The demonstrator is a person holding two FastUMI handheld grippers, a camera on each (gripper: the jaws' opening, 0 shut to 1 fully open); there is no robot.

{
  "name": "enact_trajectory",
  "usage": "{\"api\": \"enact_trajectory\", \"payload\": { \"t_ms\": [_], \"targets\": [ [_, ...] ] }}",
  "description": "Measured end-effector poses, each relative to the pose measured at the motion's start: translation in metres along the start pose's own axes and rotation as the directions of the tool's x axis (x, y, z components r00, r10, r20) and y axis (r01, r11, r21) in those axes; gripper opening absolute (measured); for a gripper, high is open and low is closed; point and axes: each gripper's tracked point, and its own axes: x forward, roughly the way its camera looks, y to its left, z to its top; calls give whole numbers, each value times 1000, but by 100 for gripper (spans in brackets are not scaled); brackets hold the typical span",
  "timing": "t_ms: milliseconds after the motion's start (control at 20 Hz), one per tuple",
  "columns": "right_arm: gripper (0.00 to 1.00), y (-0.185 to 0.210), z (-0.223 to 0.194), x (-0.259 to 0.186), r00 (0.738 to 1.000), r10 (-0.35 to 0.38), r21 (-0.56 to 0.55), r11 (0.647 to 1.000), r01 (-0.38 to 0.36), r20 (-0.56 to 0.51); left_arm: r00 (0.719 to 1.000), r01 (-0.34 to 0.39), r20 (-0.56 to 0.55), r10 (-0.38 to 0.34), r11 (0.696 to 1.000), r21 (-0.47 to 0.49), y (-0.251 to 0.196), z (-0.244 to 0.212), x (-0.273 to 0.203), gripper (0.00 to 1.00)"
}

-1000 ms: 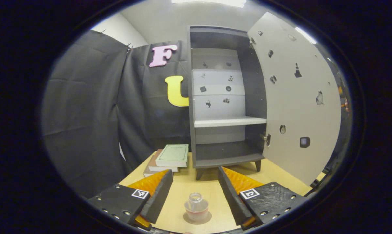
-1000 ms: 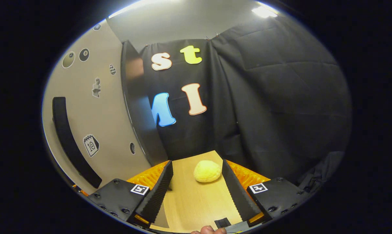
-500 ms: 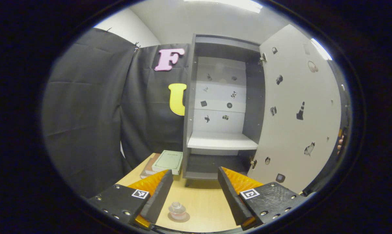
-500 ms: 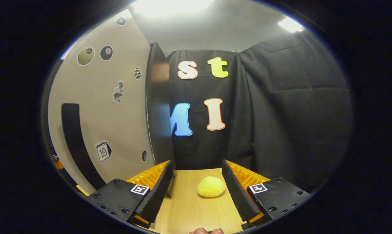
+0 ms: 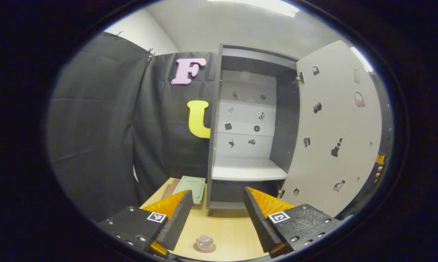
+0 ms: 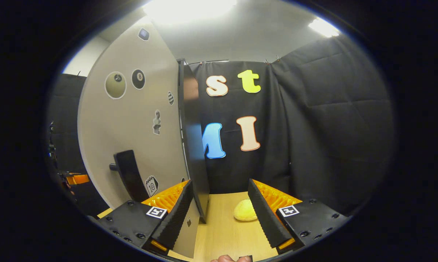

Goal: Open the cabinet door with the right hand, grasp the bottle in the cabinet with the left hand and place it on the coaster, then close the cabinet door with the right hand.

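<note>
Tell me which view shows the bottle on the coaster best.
The left gripper view. There the bottle stands upright on the coaster, low between the open fingers of the left gripper, in front of the open cabinet. The right gripper view looks at the cabinet door and a yellow lump on the table instead.

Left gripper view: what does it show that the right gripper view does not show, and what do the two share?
The left gripper view has the inside of the dark grey cabinet with its white shelf, a green book beside it, and the small clear glass bottle on the round grey coaster. The right gripper view has the door's black handle and a yellow rounded lump. Both have the open pale cabinet door, the light wooden table and the black cloth wall.
</note>
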Motion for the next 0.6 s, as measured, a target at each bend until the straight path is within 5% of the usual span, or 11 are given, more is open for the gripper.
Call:
{"api": "enact_trajectory", "payload": {
  "t_ms": [150, 600],
  "targets": [
    [88, 11, -8, -8, 999, -42, -58, 997, 40, -26, 1000, 6, -1, -6, 999, -34, 16, -6, 0, 84],
    [88, 30, -9, -22, 989, -143, -34, 989, 141, -48, 999, 11, -51, -15, 997, -74, 73, -42, -6, 84]
  ]
}}
